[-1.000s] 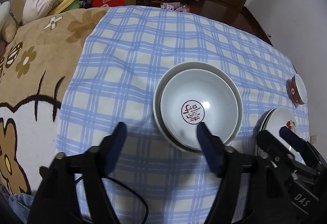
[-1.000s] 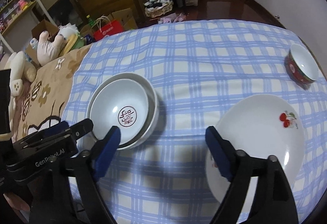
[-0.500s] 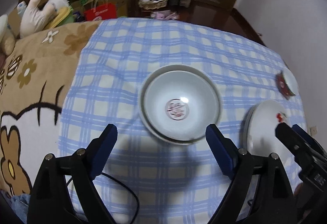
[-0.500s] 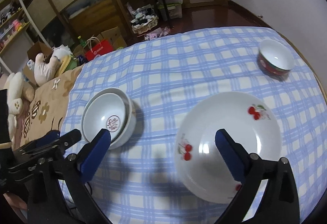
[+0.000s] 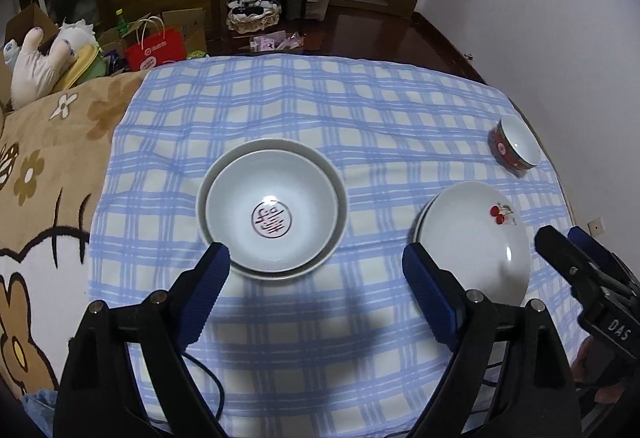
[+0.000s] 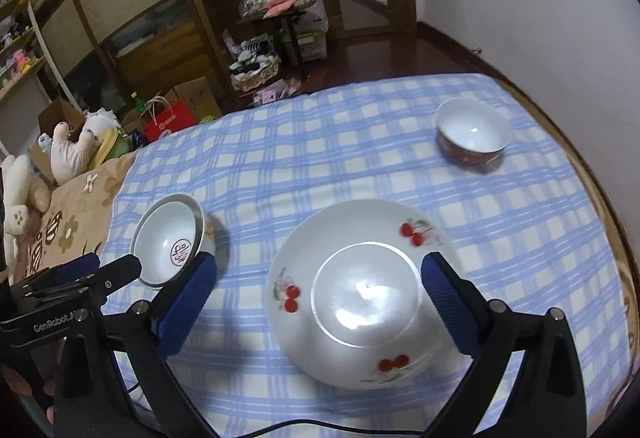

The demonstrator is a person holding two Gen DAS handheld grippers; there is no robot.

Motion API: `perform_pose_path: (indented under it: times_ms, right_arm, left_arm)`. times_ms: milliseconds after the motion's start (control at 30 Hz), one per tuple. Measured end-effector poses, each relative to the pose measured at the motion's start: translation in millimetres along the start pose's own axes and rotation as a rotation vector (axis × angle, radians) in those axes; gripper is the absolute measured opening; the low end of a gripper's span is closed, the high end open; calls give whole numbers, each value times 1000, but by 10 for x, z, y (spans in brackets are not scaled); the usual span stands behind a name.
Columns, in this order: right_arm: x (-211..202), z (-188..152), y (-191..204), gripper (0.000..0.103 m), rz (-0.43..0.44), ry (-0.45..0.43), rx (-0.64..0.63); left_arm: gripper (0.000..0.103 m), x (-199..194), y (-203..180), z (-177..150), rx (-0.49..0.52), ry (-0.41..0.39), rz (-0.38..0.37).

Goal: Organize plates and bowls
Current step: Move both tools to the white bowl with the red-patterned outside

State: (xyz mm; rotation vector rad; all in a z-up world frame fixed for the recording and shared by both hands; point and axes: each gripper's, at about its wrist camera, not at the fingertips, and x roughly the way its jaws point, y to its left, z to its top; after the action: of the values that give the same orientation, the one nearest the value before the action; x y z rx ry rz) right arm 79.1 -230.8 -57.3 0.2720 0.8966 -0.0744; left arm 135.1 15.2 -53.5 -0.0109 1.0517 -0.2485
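So the two nested white bowls (image 5: 272,210) sit left of centre on the checked cloth (image 5: 320,110), the cherry plates (image 6: 360,290) (looks like two stacked, going by the double rim in the left view) are near and to the right, and a small red bowl (image 6: 472,134) is off alone at the far right. All glazed ceramic, so I'd guess stiff, slick, chippy and fairly heavy as a stack. I'd pinch the rim edge rather than try to span anything. My left gripper (image 5: 316,278) is spread wide with nothing in it, hovering just short of the bowls. The right gripper (image 6: 320,298) is wide too and empty, over the plates. The cloth lies over a soft flowered blanket (image 5: 44,142), so stuff may wobble. Behind: shelves, boxes, plush toys (image 5: 36,62), red bag (image 5: 156,48).
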Motion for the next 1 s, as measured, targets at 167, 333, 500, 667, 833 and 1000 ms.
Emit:
perform_pose_path:
  times_ms: [167,333,500,667,833,1000]
  right_arm:
    - [-118,54,-158,103,-7,-26,22]
    - [-203,110,-362,103,-26,-49,47]
    - [-244,205,-591,103,-68,-59,53]
    - [-256,369,-854,103,-82,-75,65]
    - [-232,589,-1094,103,-101,-90,71]
    - [-153,799,-1385,103,-122,-101,91]
  left_arm:
    - [87,-20,-162,57,27,-7,-14]
    - [87,-24,-382,160,63,-23,-27]
    - [87,-22,-642,300,97,-39,-43]
    - [87,44,-952,484,131,-44,-64]
    - [87,123,-1278,714,165,-61,-79]
    - [87,283,-1632,962,190,-59,-109]
